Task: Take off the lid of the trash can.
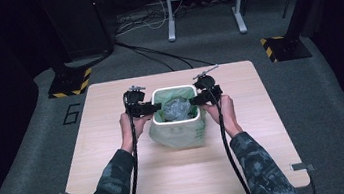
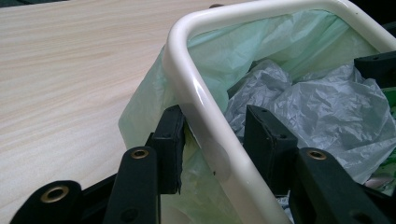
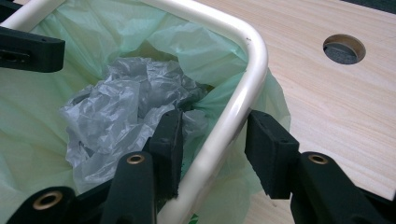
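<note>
Bin (image 1: pixel 177 120) and liner are found near the middle of the wooden table (image 1: pixel 119 174), the white rim wrapped by a pale green bag (image 1: pixel 178 137) that hangs down the outside. Crumpled grey plastic (image 1: pixel 176 108) is seen lying inside the bag. The left gripper (image 1: pixel 149 108) is set astride the left rim, one jaw outside against the green film and one inside beside the grey plastic; in the left gripper view its jaws (image 2: pixel 212 149) are spread around the rim, and whether the pads press cannot be told. The right gripper (image 1: pixel 199 98) is placed likewise over the right rim (image 3: pixel 233 112), a gap being visible beside its outer pad. A round hole (image 3: pixel 344 48) is cut in the tabletop nearby.
</note>
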`<act>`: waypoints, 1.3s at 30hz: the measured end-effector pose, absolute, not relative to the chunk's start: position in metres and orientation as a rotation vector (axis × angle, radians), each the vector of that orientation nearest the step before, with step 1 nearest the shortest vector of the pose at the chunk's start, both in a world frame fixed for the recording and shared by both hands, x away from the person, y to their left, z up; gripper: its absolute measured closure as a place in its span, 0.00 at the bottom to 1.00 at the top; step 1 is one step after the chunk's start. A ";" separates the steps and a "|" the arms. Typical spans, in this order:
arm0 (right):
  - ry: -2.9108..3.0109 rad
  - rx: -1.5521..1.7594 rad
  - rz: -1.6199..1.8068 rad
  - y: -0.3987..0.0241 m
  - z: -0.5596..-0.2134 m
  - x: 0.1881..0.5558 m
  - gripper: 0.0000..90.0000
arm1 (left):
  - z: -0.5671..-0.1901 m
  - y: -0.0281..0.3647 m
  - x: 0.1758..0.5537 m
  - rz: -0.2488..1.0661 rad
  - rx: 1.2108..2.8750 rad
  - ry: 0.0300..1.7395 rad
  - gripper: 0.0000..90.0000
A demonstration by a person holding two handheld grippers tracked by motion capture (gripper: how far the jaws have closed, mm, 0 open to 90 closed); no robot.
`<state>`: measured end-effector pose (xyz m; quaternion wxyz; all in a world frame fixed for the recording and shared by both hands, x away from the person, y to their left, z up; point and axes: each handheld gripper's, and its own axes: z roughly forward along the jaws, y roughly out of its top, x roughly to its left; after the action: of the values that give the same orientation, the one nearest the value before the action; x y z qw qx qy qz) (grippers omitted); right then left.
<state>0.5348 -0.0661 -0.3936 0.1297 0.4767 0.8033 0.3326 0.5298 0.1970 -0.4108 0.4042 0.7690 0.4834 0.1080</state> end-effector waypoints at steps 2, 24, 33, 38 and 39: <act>2.333 1.386 0.964 -0.066 -0.393 0.535 0.62 | -0.411 0.197 0.530 0.273 1.945 1.220 0.65; 2.333 1.409 0.975 -0.067 -0.394 0.536 0.63 | -0.408 0.196 0.531 0.276 1.945 1.224 0.65; 2.335 1.387 0.933 -0.063 -0.390 0.535 0.63 | -0.409 0.198 0.532 0.265 1.953 1.229 0.66; 2.340 1.388 0.926 -0.061 -0.388 0.535 0.63 | -0.409 0.199 0.532 0.268 1.960 1.229 0.66; 2.341 1.384 0.924 -0.060 -0.388 0.535 0.63 | -0.409 0.199 0.532 0.269 1.961 1.229 0.66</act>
<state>0.5349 -0.0605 -0.3882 0.1343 0.4775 0.8076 0.3189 0.5318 0.1986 -0.4088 0.3947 0.7733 0.4847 0.1061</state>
